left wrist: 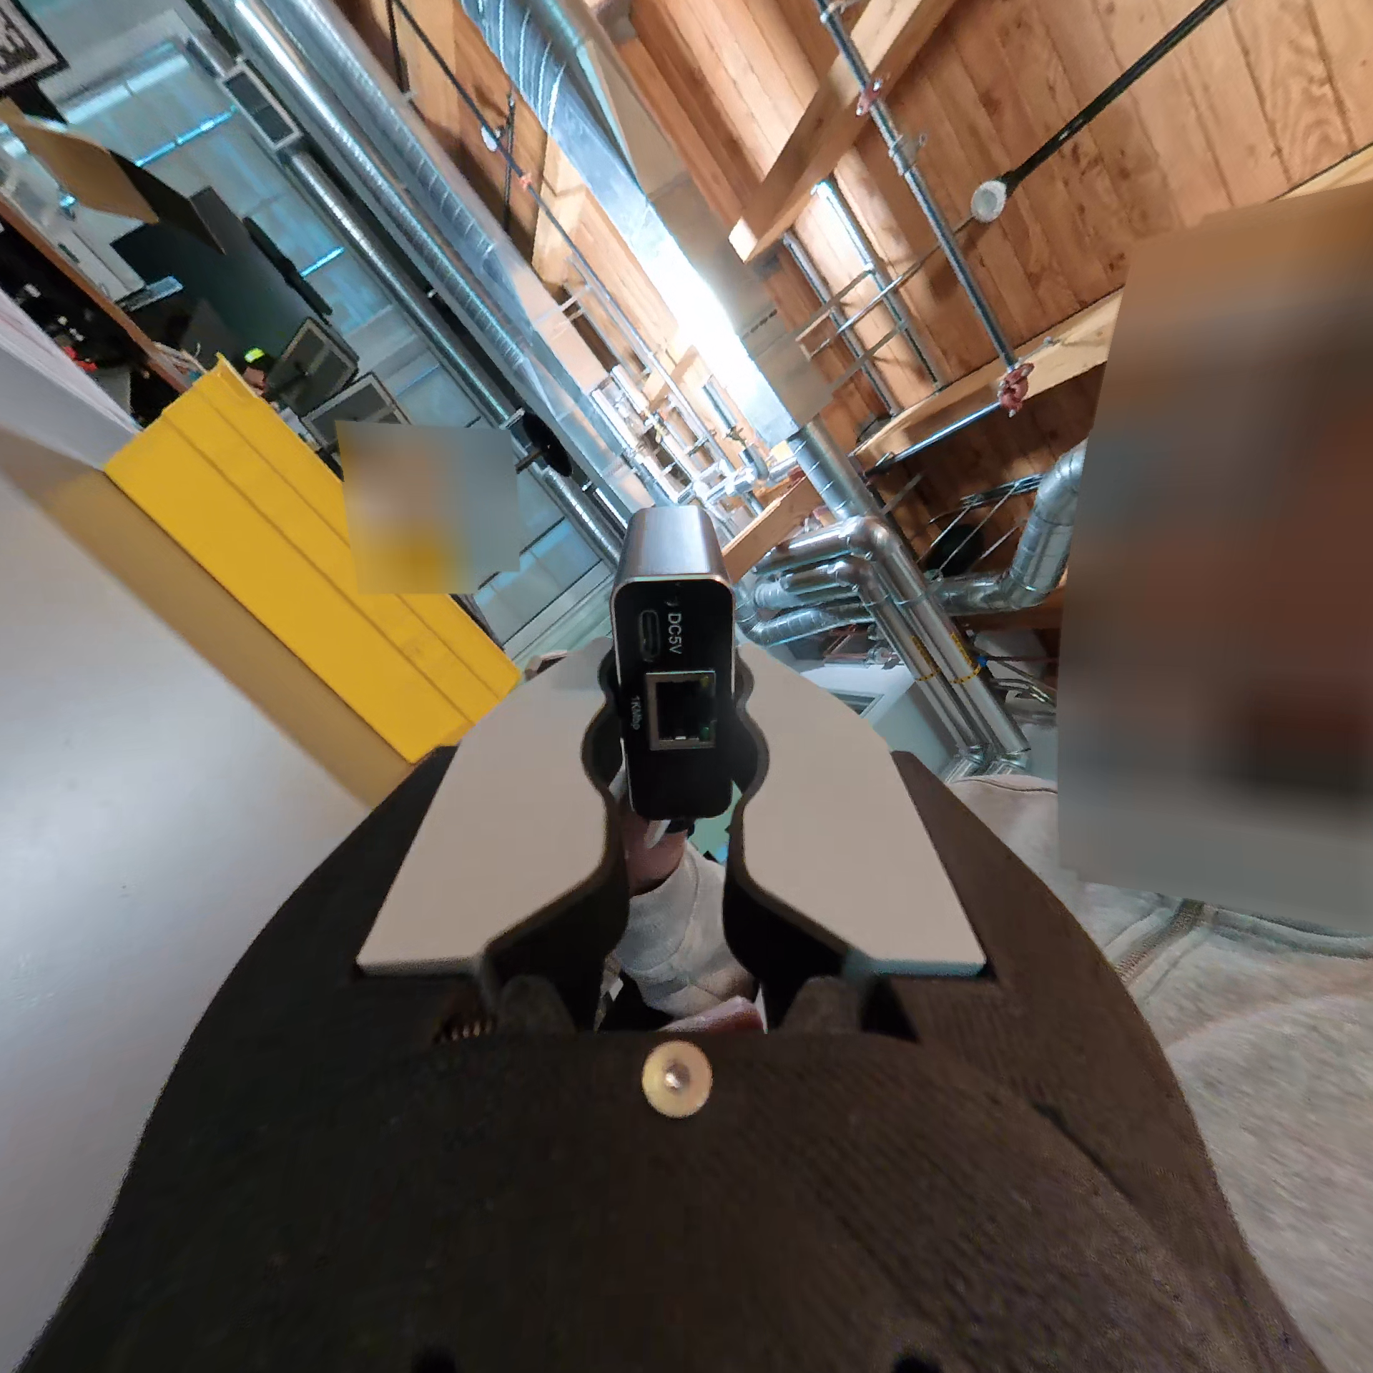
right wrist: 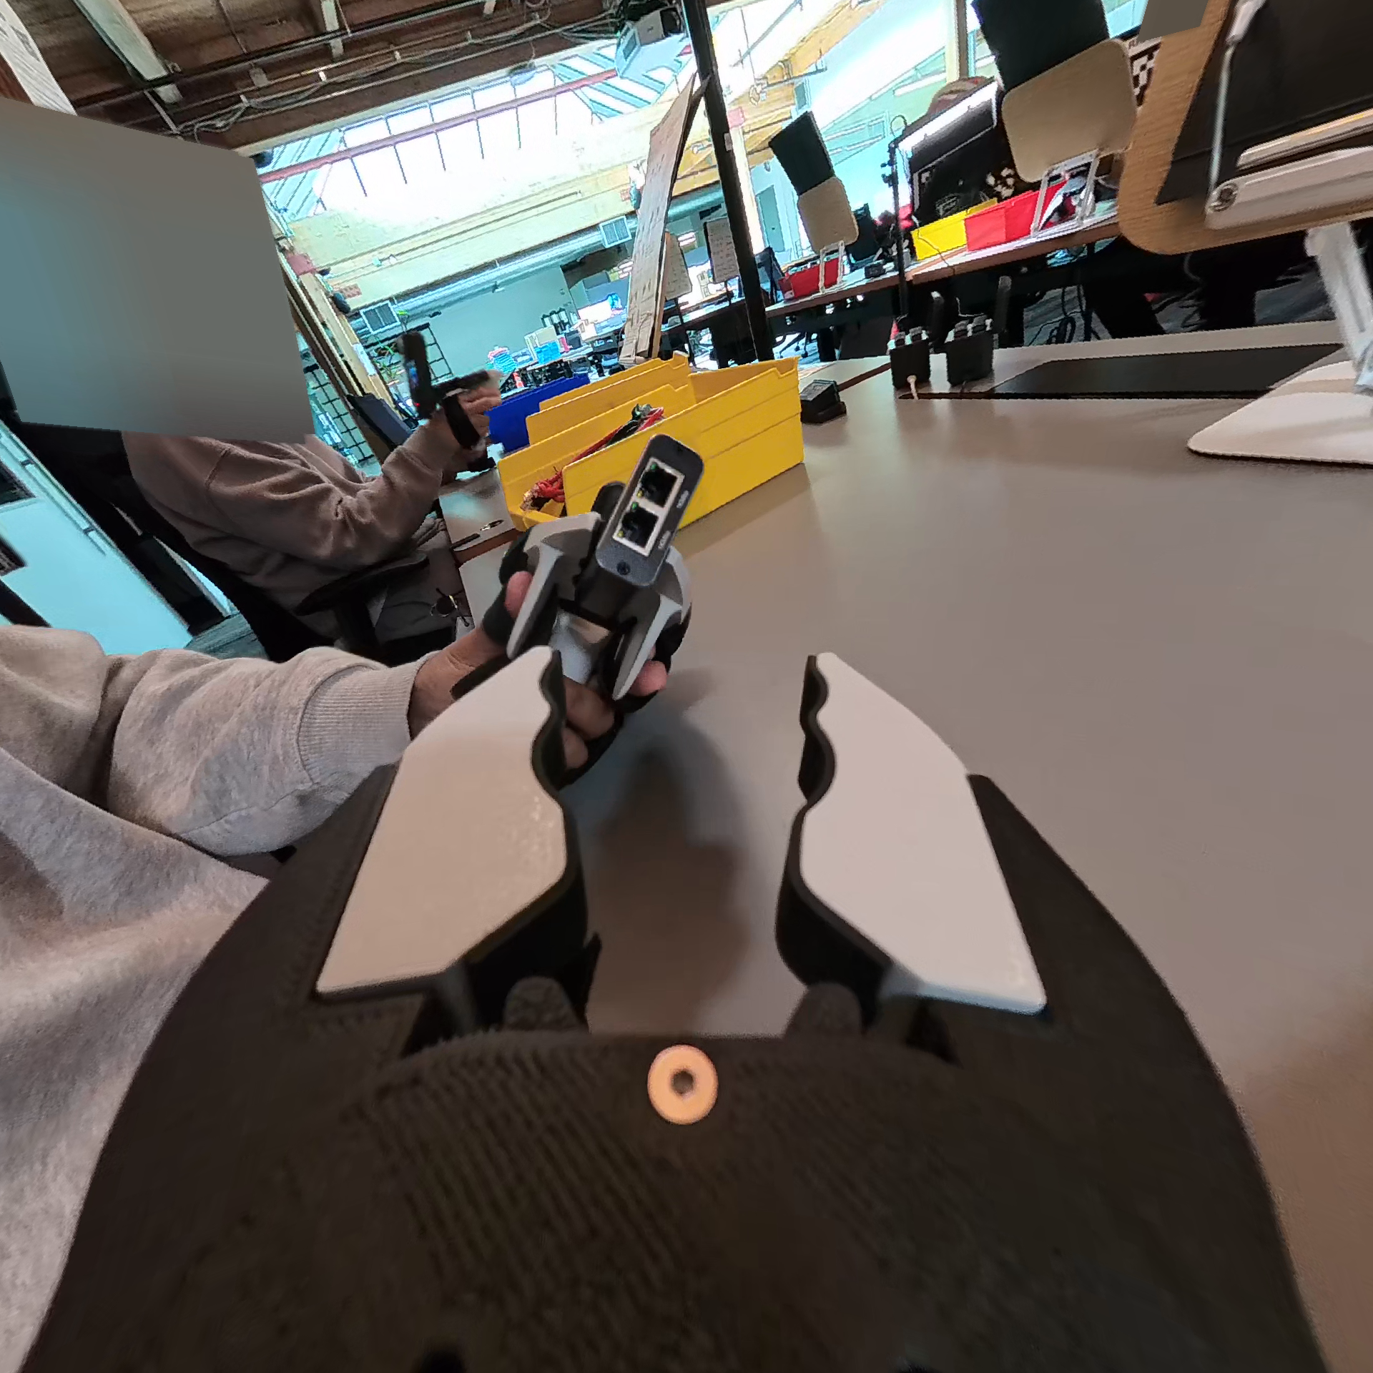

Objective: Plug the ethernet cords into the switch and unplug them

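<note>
L gripper [left wrist: 674, 732] clamped on switch [left wrist: 672, 669], held above table [right wrist: 1040, 594]; R gripper [right wrist: 680, 713] open, empty, just beside.

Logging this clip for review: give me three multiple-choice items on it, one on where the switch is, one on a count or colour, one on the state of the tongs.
1. Where is the switch?
A. Lying flat on the table
B. Clamped in the left tongs, lifted off the table
C. Inside a yellow bin

2. How many ethernet ports show on the switch end seen from the right wrist view?
A. Two
B. Four
C. None

3. What state are the right tongs in?
A. Shut on a cord
B. Shut on the switch
C. Open and empty

Answers:
1. B, the left wrist view shows both fingers pressed against the sides of the switch, and the right wrist view shows it held up above the table.
2. A, two ports sit stacked on that end, both empty.
3. C, a wide gap shows between the fingers, with only bare table behind it.
</note>
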The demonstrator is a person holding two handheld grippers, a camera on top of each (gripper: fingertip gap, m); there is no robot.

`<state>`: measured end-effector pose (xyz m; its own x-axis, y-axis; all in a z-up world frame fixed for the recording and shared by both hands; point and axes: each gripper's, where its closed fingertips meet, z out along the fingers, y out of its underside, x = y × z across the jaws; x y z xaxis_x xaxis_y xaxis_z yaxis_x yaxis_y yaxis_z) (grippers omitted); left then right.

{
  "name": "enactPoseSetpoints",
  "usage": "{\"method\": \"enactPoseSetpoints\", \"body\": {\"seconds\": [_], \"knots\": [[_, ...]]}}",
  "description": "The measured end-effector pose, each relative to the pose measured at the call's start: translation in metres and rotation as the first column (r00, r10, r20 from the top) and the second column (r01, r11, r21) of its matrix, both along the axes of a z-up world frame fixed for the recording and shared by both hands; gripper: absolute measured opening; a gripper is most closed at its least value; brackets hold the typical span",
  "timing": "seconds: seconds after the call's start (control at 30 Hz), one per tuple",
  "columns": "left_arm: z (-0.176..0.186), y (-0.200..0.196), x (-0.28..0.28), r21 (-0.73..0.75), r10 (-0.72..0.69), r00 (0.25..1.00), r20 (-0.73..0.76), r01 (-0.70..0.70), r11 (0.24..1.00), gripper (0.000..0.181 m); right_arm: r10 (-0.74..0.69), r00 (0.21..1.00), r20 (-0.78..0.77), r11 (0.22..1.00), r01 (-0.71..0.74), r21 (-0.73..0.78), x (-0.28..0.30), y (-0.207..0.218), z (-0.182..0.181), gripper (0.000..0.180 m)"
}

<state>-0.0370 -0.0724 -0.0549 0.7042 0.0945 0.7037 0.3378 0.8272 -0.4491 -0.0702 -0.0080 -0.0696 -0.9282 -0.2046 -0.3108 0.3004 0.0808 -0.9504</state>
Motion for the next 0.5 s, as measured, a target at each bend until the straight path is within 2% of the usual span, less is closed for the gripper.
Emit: {"method": "enactPoseSetpoints", "body": {"seconds": [0.13,0.3,0.37,0.5], "knots": [[0.021,-0.014,0.025,0.036,0.073,0.99,-0.119,-0.069,0.997,0.027,0.056,0.998,-0.017,0.998,-0.056,0.012,0.009,-0.014,-0.003,0.06],[0.016,-0.014,0.042,-0.164,0.183,0.978,-0.103,-0.198,0.966,0.024,0.125,0.99,-0.061,0.992,-0.124,0.025,0.022,-0.038,-0.007,0.058],[0.017,-0.014,0.05,-0.192,0.206,0.973,-0.107,-0.224,0.956,0.024,0.138,0.988,-0.069,0.99,-0.137,0.019,0.023,-0.051,-0.005,0.057],[0.017,-0.016,0.063,-0.218,0.253,0.962,-0.098,-0.269,0.938,0.024,0.183,0.983,0.025,0.982,-0.181,-0.059,0.025,-0.089,0.025,0.056]]}}
